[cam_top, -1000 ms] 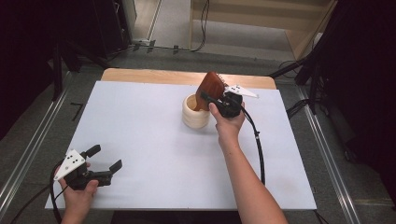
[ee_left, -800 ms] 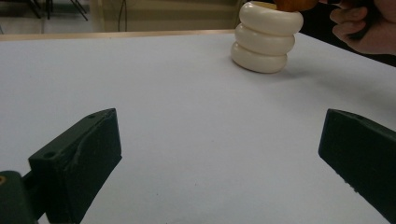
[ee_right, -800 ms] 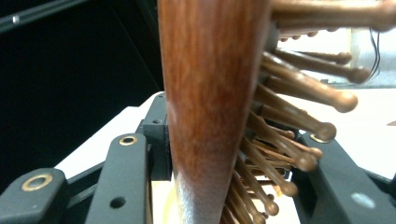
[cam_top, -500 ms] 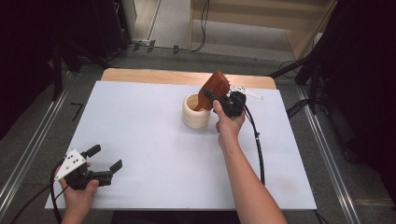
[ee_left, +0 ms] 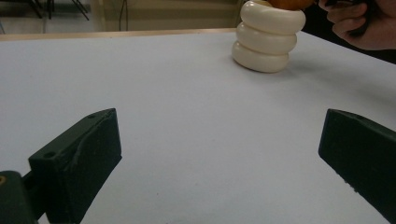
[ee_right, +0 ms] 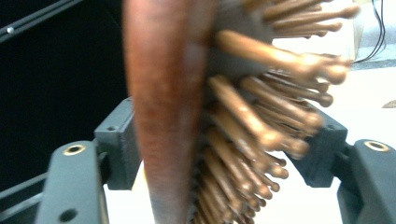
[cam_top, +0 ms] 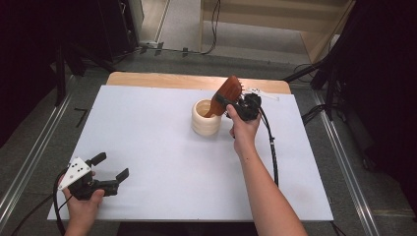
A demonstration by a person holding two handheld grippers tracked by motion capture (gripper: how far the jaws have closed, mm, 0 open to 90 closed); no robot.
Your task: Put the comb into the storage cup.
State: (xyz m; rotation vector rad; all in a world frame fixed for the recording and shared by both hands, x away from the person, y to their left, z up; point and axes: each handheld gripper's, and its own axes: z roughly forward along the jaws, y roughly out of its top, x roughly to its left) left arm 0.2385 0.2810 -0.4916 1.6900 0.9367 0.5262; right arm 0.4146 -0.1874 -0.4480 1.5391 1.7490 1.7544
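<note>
While the left gripper (cam_top: pixel 109 167) is resting low at the near left of the white table (cam_top: pixel 147 132) with its jaws spread wide and holding nothing, the cream cup (cam_top: pixel 206 118), shaped like three stacked rings, is standing near the far middle. Beside it, the right gripper (cam_top: pixel 227 102) is pinching a reddish-brown wooden brush (cam_top: pixel 226 93) with round-tipped pegs, its handle dipping into the cup.

black left gripper (cam_top: pixel 109 166) with grey three-cornered plate, dotted holes, black right gripper (cam_top: pixel 221 102), thick black cable trailing, brass-ringed screw holes on jaws, bare forearms, no sleeves
</note>
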